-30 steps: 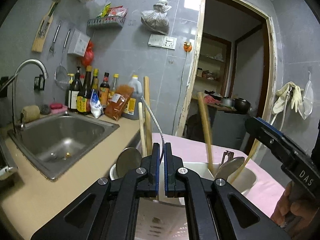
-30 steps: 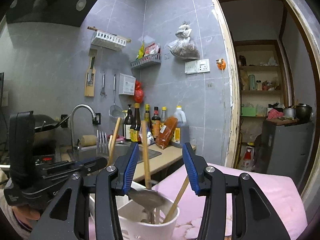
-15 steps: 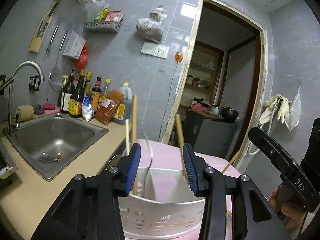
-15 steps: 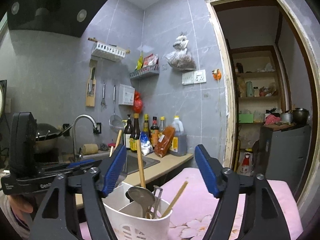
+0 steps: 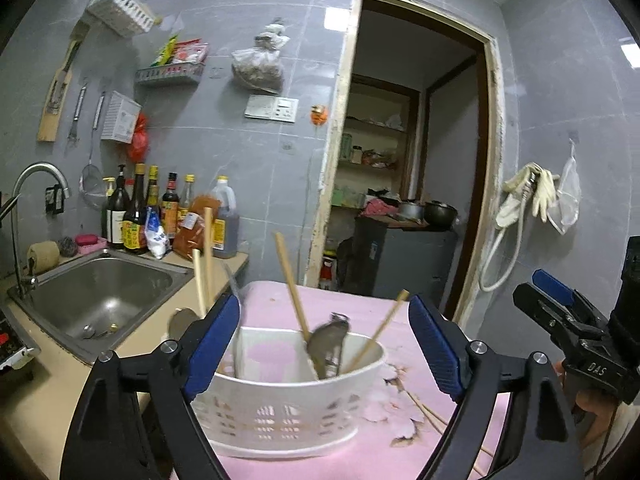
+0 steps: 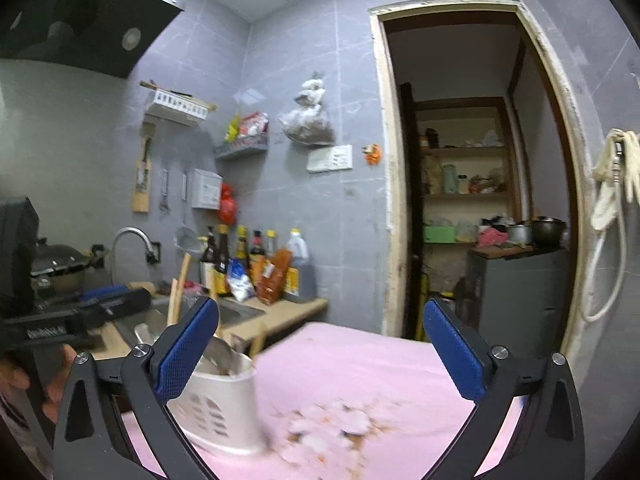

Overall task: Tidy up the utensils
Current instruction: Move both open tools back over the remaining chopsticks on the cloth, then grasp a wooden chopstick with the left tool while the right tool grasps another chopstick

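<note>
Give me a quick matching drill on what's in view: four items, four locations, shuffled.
1. utensil holder
2. loose chopsticks
3. sauce bottles
4. rubber gloves

A. hanging on the wall right of the doorway
B. on the counter behind the sink
C. lying on the pink cloth, right of the holder
D. standing on the pink cloth, utensils inside

Pairs: 1-D, 2-C, 3-B, 4-A

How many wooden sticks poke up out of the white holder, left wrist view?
4 sticks: two at the holder's left end, one leaning mid-holder, one slanting at right. More may be hidden inside.
</note>
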{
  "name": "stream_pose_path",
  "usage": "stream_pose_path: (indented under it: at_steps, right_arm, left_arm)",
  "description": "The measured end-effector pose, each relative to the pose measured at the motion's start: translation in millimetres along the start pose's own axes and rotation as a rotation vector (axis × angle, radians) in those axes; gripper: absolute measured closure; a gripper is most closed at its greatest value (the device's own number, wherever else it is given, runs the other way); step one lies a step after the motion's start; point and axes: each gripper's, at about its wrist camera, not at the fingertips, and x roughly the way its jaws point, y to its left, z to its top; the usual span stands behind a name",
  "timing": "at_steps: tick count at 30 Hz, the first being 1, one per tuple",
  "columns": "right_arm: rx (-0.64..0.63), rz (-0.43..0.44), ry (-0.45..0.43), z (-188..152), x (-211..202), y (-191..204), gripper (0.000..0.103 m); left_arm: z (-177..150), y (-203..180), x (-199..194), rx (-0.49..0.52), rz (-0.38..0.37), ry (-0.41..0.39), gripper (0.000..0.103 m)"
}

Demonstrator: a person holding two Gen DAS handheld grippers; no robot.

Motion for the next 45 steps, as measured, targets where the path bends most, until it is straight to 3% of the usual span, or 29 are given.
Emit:
stream_pose_path:
  at_steps: [7, 15, 17, 23, 25, 29, 35, 39, 45]
  right_arm:
    - [-0.034, -0.086, 0.109, -22, -23, -27, 0.0]
    - [-0.031, -0.126, 0.418, -67, -28, -53, 0.001]
    - [-0.015, -0.111, 0.494, -78, -26, -56, 0.007]
    - [0.038, -0.015, 0.656, -105, -16, -56, 0.04]
    - [0.04, 0.007, 0.694, -110, -10, -54, 0.048]
    - [0.039, 0.054, 0.758, -123, 0, -48, 0.056]
    - [0.023, 0.075, 0.829, -134, 15, -43, 0.069]
    - [0.005, 0.05, 0.837, -134, 16, -46, 0.093]
    - [-0.001, -0.015, 0.821, -132, 12, -60, 0.099]
  left_arm:
    - [-24, -28, 11, 0.034, -0.065, 0.096, 0.018]
    - [-61, -63, 44, 0.054, -0.173, 0.326, 0.018]
    - [-67, -70, 53, 0.06, -0.192, 0.382, 0.018]
    - [-77, -79, 75, 0.051, -0.212, 0.509, 0.02]
    - [-78, -78, 80, 0.045, -0.223, 0.537, 0.029]
    - [-85, -79, 93, 0.032, -0.252, 0.617, 0.044]
    - [-90, -83, 117, 0.01, -0.303, 0.738, 0.066]
    - [-95, -87, 128, -0.009, -0.32, 0.786, 0.073]
    - [-100, -93, 149, -0.011, -0.337, 0.848, 0.08]
